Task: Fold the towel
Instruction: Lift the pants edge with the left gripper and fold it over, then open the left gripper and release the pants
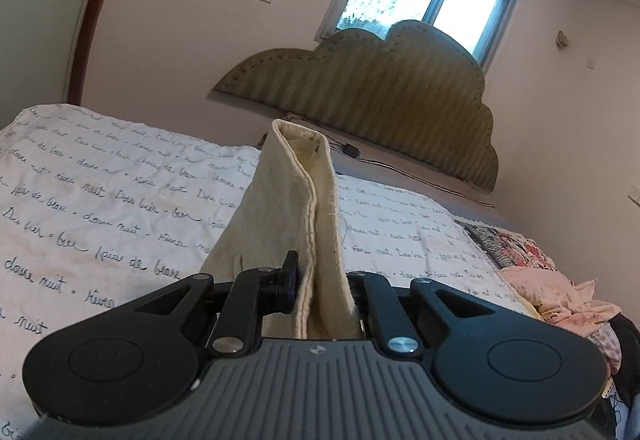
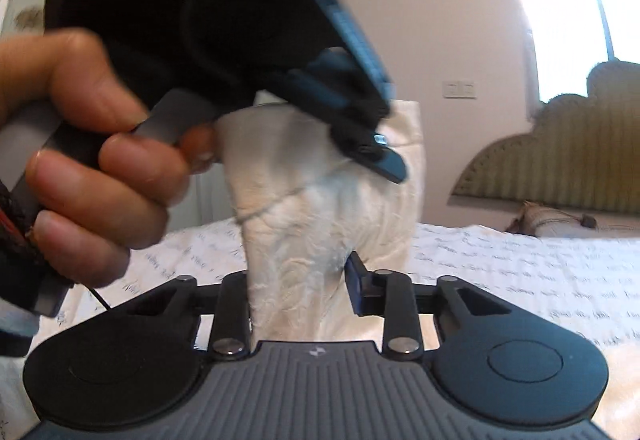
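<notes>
Both grippers, left gripper [image 1: 324, 280] & right gripper [image 2: 300, 292], pinch towel [image 1: 296, 200] above bed [image 1: 100, 200]; soft, limp, light — take hold at corners/hem.

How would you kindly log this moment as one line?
left gripper: shut on towel | right gripper: shut on towel | towel: lifted above bed

Right gripper [image 2: 300, 296] fingers [image 2: 356, 288] closed on cream towel [image 2: 304, 240], which rises upright between them. Above, blurred: left gripper [image 2: 360, 136] pinching the towel's upper part, held by a hand [image 2: 84, 160]. Behind: bed [image 2: 520, 268] with script-print cover, scalloped headboard [image 2: 560, 160], bright window [image 2: 580, 32].
</notes>
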